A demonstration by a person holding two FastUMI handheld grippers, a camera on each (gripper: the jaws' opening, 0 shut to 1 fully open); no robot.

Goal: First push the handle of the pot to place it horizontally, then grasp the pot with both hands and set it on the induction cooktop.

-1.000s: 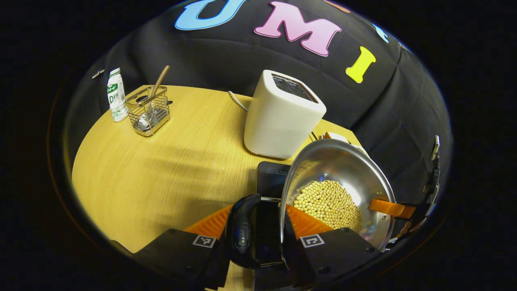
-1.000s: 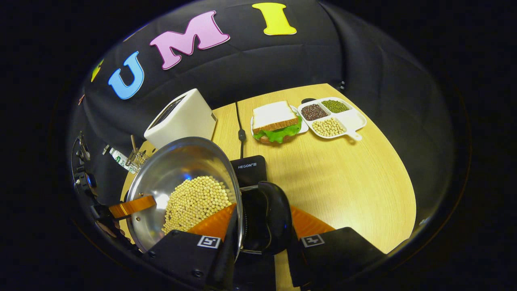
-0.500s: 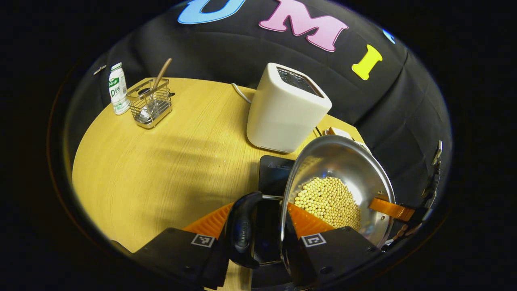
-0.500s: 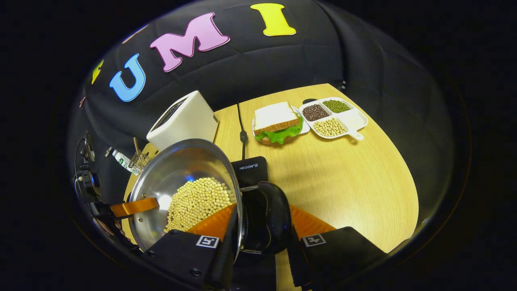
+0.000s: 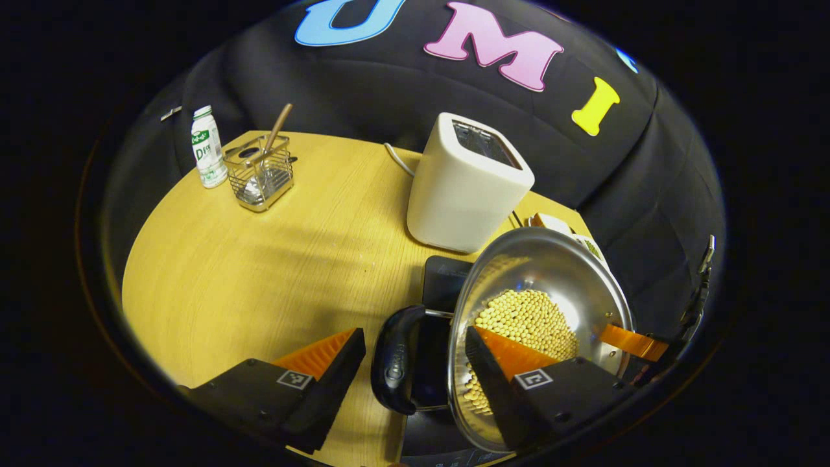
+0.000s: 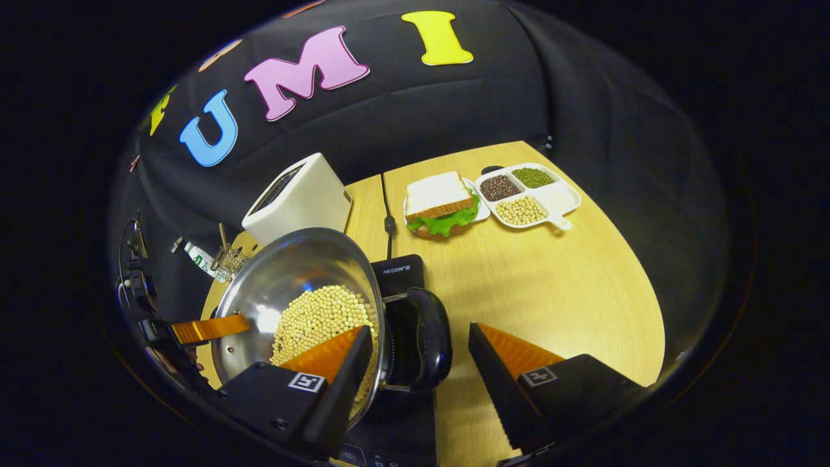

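Induction cooktop (image 6: 402,275): mostly covered by the pot (image 6: 285,285). Bottle (image 6: 198,258) and wire rack (image 6: 230,263): small, partly behind the pot rim. Sandwich (image 5: 551,222): just a sliver past the toaster (image 5: 467,188).

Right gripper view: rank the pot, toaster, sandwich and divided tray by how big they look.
1. pot, largest, though it sits nearest the camera.
2. toaster.
3. sandwich and divided tray look about alike; not ranked.
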